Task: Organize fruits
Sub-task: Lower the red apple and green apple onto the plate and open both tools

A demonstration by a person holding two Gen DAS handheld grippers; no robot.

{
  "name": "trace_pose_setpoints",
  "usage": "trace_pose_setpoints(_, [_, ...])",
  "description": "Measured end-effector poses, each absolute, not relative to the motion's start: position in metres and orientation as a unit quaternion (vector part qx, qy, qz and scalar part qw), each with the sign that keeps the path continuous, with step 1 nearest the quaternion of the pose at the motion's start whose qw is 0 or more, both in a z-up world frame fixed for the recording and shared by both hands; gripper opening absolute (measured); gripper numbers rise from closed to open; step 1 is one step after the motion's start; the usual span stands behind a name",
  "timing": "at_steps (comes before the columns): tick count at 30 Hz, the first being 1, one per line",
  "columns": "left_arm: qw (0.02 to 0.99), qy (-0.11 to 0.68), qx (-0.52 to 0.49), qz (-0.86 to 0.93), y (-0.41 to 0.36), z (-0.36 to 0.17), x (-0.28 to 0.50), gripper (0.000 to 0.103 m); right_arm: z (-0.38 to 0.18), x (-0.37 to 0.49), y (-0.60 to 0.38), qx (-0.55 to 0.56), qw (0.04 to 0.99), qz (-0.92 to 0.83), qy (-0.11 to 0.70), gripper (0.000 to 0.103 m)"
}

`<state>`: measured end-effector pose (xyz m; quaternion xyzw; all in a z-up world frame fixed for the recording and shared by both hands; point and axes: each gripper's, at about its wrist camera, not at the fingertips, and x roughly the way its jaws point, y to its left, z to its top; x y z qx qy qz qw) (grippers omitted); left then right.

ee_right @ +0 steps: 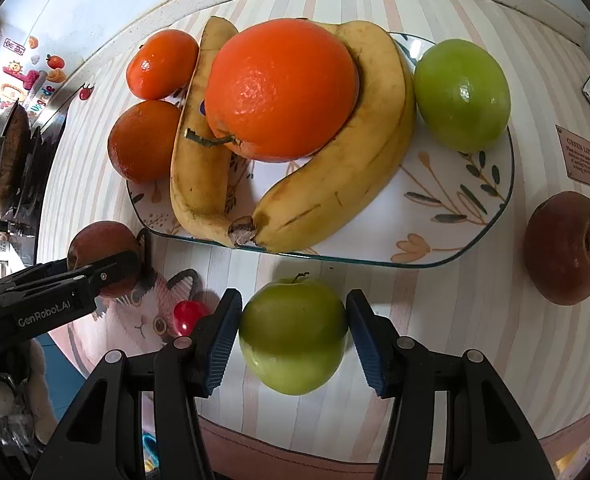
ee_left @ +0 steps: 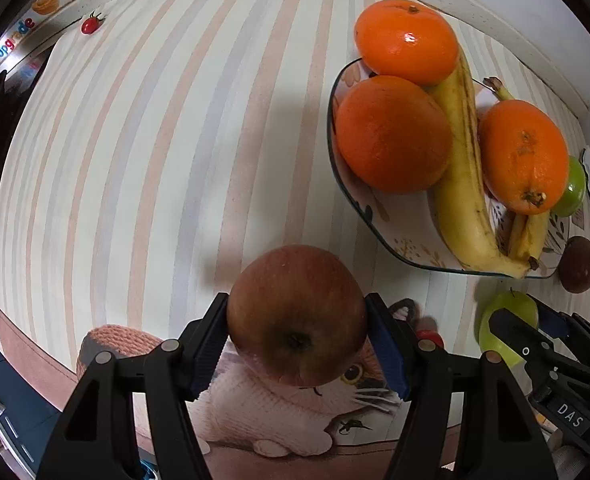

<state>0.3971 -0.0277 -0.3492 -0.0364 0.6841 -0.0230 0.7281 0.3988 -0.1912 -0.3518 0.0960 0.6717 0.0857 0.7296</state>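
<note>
The left gripper (ee_left: 297, 340) points down over a striped tablecloth (ee_left: 155, 140), its blue-padded jaws clamped on either side of a red apple (ee_left: 297, 314). Ahead of it and to its right sits a floral plate (ee_left: 411, 248) piled with fruit: three oranges and two bananas, with a green apple at the plate's far edge. A dark red apple (ee_left: 579, 264) lies on the cloth just beyond the plate's near right corner. Beneath the gripper a cat picture (ee_left: 295, 404) is printed on the cloth.

The right gripper (ee_right: 293, 334) works just to the left one's right, its pads pressed against both flanks of a green apple (ee_right: 293, 334) with its stem pointing away from the gripper. Directly ahead of it lies the same plate (ee_right: 455, 216), seen here bearing one large orange (ee_right: 281, 88) resting on the bananas (ee_right: 335, 168), two smaller oranges (ee_right: 147, 144) to the far left, and a second green apple (ee_right: 463, 94) at the far right. The dark red apple (ee_right: 567, 248) rests on the cloth to the gripper's right, apart from the plate. A small red cherry tomato (ee_right: 189, 316) lies just left of the gripper's left finger, near the cat's face. Farther left, the other gripper appears, gripping its red apple.
</note>
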Motion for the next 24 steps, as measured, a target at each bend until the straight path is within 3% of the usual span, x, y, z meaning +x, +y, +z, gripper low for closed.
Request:
trace_pose_setpoints(16, [0.758, 0.645, -0.044, -0.082, -0.054, -0.287, 0.394, 0.064, -0.343, 0.384, -0.204, 0.127, 0.733, 0.085, 0.663, 0.056])
trace_pose_setpoints(24, [0.752, 0.649, -0.037, -0.109, -0.070, -0.306, 0.424, 0.064, -0.341, 0.386, -0.213, 0.140, 0.732, 0.087, 0.661, 0.056])
